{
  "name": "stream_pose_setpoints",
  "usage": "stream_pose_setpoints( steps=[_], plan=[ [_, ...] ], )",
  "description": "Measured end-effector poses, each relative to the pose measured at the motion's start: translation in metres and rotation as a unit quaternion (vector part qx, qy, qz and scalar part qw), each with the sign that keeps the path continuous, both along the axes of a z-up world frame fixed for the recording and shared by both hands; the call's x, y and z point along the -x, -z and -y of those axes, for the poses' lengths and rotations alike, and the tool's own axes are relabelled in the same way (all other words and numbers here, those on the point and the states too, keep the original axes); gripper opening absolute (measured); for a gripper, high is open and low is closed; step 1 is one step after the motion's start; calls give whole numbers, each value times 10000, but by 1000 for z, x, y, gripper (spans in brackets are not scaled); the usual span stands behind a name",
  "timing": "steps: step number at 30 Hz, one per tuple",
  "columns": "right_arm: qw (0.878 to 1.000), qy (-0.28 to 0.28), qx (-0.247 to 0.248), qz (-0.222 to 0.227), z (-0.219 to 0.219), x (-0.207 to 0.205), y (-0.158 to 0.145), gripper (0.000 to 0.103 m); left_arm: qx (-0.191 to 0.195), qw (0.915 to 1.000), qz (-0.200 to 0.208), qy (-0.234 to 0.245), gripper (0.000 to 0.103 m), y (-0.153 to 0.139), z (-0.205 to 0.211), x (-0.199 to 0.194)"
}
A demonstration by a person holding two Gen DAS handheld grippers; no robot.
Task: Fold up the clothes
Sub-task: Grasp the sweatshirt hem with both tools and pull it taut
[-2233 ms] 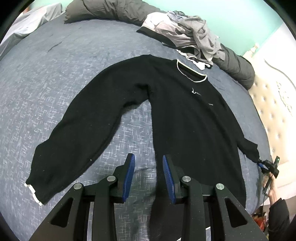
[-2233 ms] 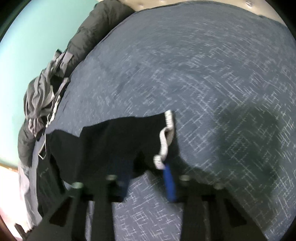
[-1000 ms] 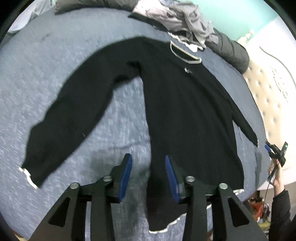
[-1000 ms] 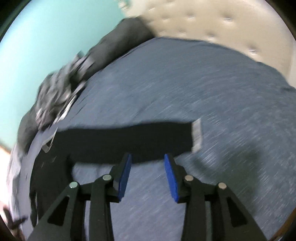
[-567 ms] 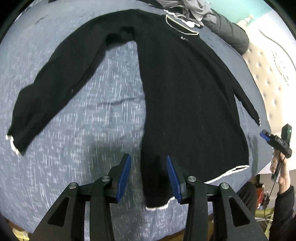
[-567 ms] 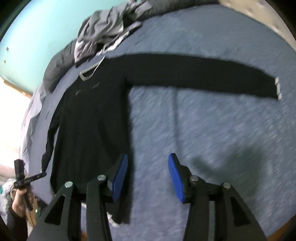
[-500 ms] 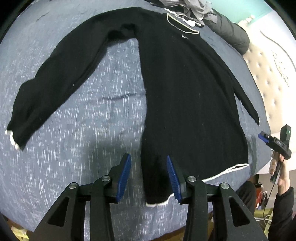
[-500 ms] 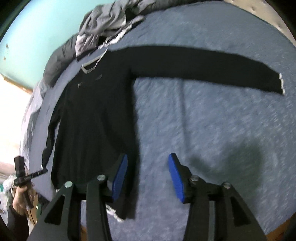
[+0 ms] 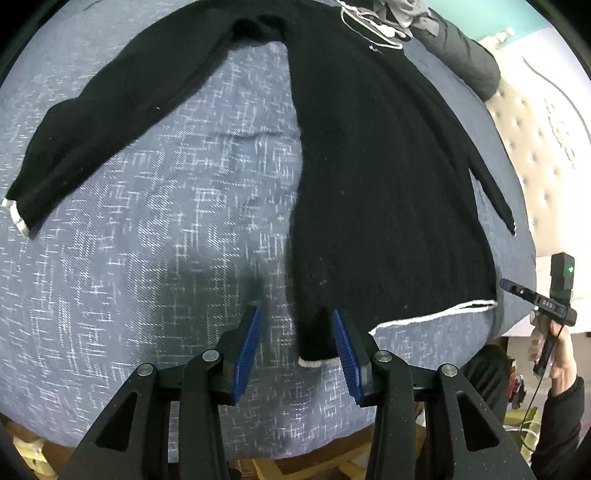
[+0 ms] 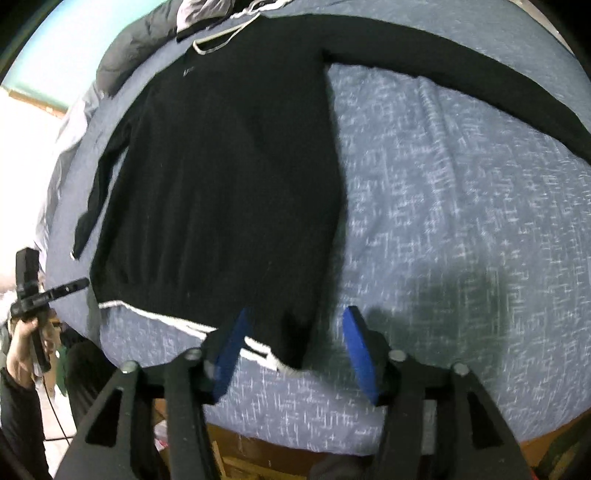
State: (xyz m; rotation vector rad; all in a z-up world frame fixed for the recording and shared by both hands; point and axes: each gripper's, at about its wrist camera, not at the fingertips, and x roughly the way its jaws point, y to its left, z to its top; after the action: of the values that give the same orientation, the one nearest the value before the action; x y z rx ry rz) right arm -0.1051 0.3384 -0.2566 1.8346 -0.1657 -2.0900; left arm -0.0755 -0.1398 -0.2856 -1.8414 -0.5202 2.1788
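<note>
One black sweater lies spread beyond the left gripper, with two sleeves out to its sides and one white-edged neckline at the far end. One bed with a blue-grey cover carries it. One heap of grey clothes sits past the sweater's collar, and one dark rolled quilt lies beside that heap. Two grippers show: the left, and the right gripper, each with two blue fingers. One hand is visible, off to the left gripper's right.
</note>
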Motion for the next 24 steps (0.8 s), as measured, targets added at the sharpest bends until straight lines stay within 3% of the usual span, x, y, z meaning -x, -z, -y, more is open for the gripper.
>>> stream_pose_setpoints(
  steps=[3, 8, 22, 24],
  plan=[
    [9999, 48, -7, 108, 2, -3, 6, 58, 179, 9998, 17, 44, 44, 4, -7, -2],
    [9997, 169, 81, 181, 1, -4, 11, 58, -62, 10000, 31, -50, 44, 8, -9, -5],
    [9994, 151, 192, 257, 11, -7, 25, 58, -127, 9999, 92, -25, 43, 17, -19, -12],
    [9997, 59, 174, 189, 13, -8, 24, 47, -162, 9998, 45, 68, 31, 17, -23, -12]
  ],
)
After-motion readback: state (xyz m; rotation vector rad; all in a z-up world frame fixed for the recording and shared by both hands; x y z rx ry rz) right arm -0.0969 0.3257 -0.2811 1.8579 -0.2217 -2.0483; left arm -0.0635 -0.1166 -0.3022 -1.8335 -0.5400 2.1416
